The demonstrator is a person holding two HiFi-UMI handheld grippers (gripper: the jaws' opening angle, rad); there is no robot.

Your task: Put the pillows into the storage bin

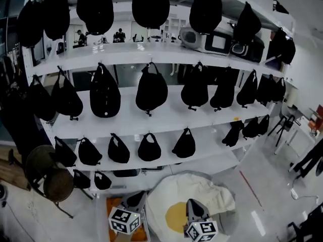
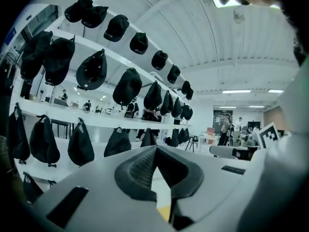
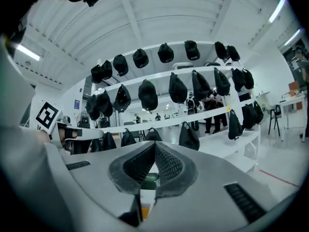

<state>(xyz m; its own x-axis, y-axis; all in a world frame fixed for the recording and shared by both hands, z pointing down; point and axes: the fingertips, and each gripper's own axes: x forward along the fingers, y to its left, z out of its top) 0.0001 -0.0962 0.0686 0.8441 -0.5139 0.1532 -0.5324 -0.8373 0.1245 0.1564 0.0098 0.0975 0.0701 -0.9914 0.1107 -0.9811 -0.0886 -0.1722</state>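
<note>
White, yellow-centred fried-egg pillow point(image 1: 202, 198) bulges beside the orange bin wall point(image 1: 107, 216). My left gripper point(image 2: 155, 150) and right gripper point(image 3: 154, 145) have fingers clenched, empty. Unseated, it may slide out.

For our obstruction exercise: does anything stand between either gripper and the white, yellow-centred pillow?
Nothing visible does: in the head view the right gripper overlaps the white pillow, and the left gripper sits at its left edge.
</note>
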